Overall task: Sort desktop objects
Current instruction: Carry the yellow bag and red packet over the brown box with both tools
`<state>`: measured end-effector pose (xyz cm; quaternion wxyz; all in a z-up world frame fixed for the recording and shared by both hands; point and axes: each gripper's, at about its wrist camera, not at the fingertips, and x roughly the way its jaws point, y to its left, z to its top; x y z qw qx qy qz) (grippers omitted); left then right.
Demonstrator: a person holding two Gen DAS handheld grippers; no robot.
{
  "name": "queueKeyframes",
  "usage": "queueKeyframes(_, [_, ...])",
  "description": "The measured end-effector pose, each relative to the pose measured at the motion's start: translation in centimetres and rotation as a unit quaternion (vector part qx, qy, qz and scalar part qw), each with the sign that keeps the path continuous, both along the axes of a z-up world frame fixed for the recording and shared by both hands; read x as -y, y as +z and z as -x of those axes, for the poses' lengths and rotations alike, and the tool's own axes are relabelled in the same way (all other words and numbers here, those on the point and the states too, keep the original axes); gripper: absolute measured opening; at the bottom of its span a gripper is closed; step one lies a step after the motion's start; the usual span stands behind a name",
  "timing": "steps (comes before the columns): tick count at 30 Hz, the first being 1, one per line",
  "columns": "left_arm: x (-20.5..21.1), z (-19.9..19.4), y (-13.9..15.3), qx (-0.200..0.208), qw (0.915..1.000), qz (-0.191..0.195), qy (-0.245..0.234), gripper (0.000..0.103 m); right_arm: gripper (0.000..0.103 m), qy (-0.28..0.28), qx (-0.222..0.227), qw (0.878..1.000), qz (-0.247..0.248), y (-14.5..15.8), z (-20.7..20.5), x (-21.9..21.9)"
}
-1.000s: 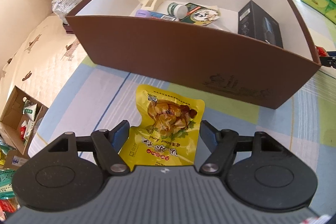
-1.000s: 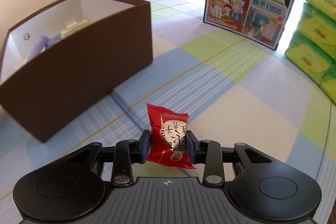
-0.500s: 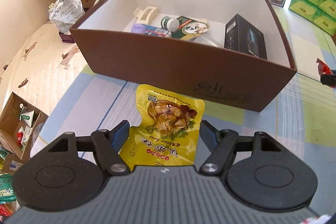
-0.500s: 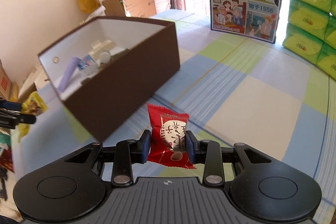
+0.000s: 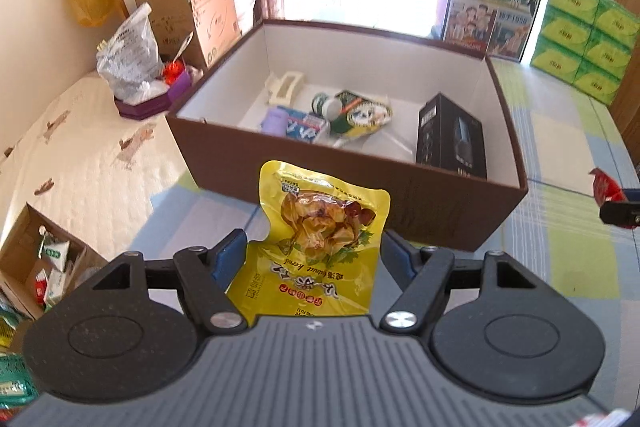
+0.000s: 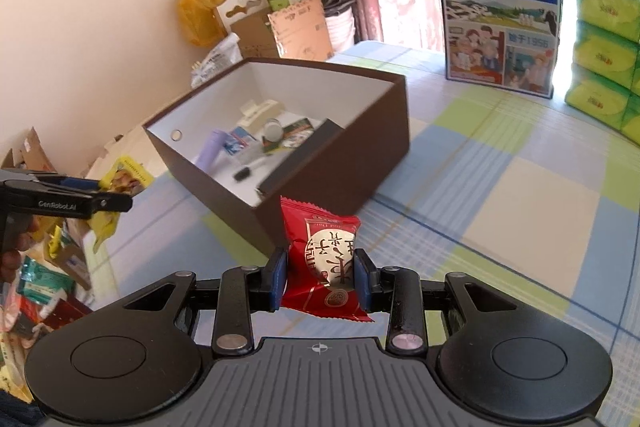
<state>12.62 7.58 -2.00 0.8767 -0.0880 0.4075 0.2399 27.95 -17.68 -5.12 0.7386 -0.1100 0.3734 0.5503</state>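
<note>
While both claws sit raised, the scene reads so:
Left claw (image 5: 313, 254): spread wide, its blue pads against the edges of the yellow snack pouch (image 5: 320, 247), which stands upright between them.
Right claw (image 6: 320, 277): closed narrow on the red candy packet (image 6: 325, 263), clamped at both sides.
Brown box (image 5: 344, 179): just ahead of the left claw, ahead and left of the right; open-topped.
Box contents: black carton (image 5: 450, 139), purple tube (image 5: 274, 119), other small items, blurred in the right view.
Surface: checked cloth (image 6: 500, 211), possibly a bed rather than a counter.
</note>
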Motion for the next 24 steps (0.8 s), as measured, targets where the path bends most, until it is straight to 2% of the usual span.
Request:
queueKeyframes(14, [-3.5,-0.4,3.8,0.048,0.9984,-0.023,-0.020,0.070,0.032,-0.008,0.014,1.000,-0.022,2.6,2.0,-4.0])
queueKeyframes(24, [-5.8,-3.8,6.2,0.088,0.9936,-0.037,-0.061,0.070,0.032,-0.006,0.024,0.999,-0.042,4.0,2.5,-9.6])
